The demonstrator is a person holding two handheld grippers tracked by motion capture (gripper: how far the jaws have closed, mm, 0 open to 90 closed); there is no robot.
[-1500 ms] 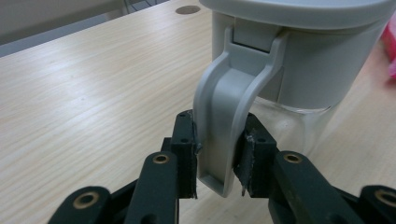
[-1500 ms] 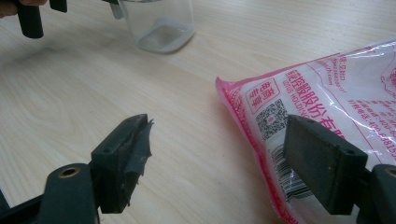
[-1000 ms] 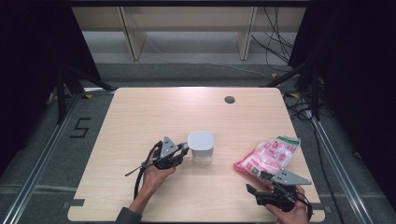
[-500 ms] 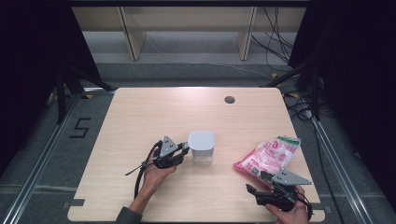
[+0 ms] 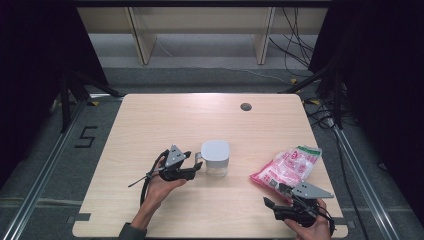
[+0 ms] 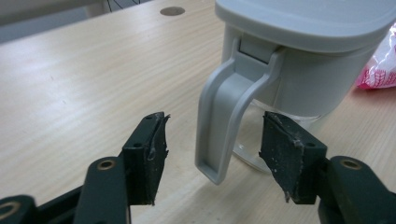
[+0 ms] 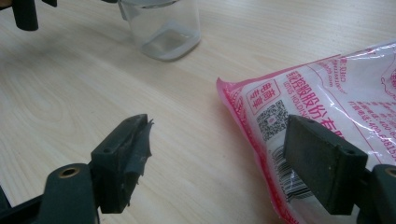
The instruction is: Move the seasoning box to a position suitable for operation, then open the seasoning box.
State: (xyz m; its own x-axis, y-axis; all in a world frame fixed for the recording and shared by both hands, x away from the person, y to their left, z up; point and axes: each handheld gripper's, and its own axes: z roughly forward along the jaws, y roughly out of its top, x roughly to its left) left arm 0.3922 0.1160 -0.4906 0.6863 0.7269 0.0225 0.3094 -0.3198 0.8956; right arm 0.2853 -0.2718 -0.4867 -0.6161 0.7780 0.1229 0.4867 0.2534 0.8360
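A clear jug (image 5: 216, 165) with a grey lid (image 5: 215, 150) stands upright at the middle of the wooden table (image 5: 165, 120). Its grey handle (image 6: 224, 116) points at my left gripper (image 5: 196, 163). That gripper's jaws have just been opening; the handle sits between them with a gap at each pad (image 6: 149, 144), so my left gripper (image 6: 215, 128) is open. A pink and white printed bag (image 5: 290, 165) lies at the right. My right gripper (image 5: 270, 207) rests near the front edge, open, with the bag's corner (image 7: 327, 98) beside its right pad.
A round cable hole (image 5: 245, 106) sits in the table's far right part. Bare tabletop lies behind and left of the jug. In the right gripper view the jug's clear base (image 7: 163, 28) stands farther off.
The left gripper's jaws now stand wider apart around the jug's handle. Both hands, the jug and the bag have kept their places.
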